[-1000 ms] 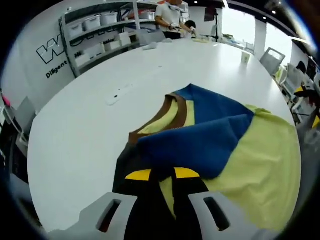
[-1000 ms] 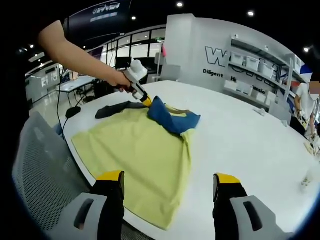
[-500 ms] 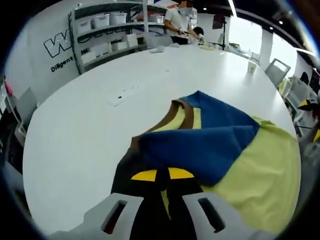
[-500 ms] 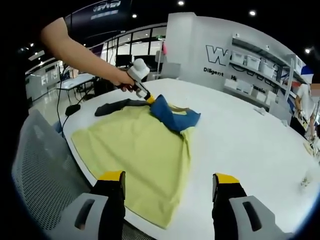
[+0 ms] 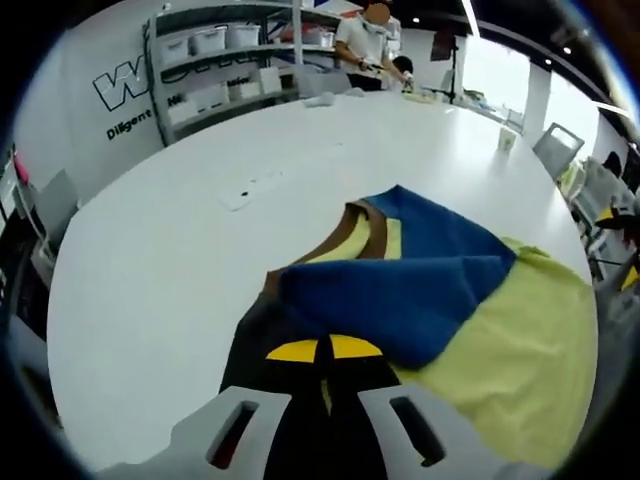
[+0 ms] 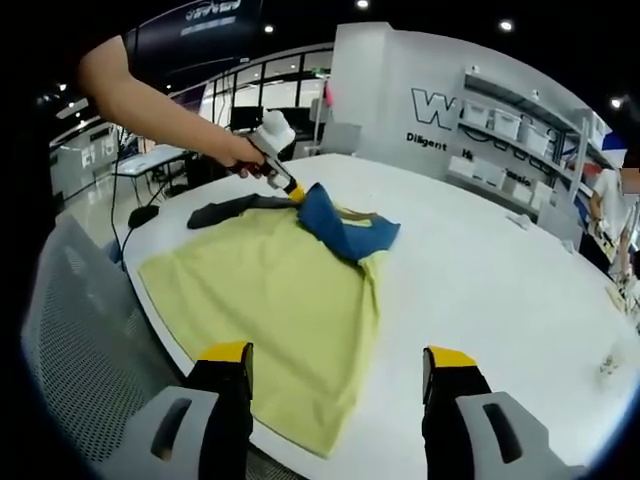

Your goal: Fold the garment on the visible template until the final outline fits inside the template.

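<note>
A yellow T-shirt (image 5: 500,330) lies on the white table (image 5: 150,260), with a brown collar (image 5: 365,225). Its blue sleeve (image 5: 400,300) is folded over the chest, and a black sleeve (image 5: 255,335) lies under my jaws. My left gripper (image 5: 322,349) is shut on the fabric where blue meets black, its yellow tips almost touching. From the right gripper view a hand holds the left gripper (image 6: 296,192) at the blue sleeve (image 6: 345,232). My right gripper (image 6: 338,355) hangs open above the T-shirt's (image 6: 270,290) near hem, holding nothing.
The near table edge (image 6: 190,360) runs just under the hem, with a mesh chair (image 6: 80,340) beside it. A small white object (image 5: 240,192) and a cup (image 5: 508,140) sit farther out. Shelves with bins (image 5: 215,70) and a person (image 5: 370,45) stand beyond the table.
My left jaws have come together on the shirt fabric; a second ago they stood apart. The right gripper has stayed open and nearly still.
</note>
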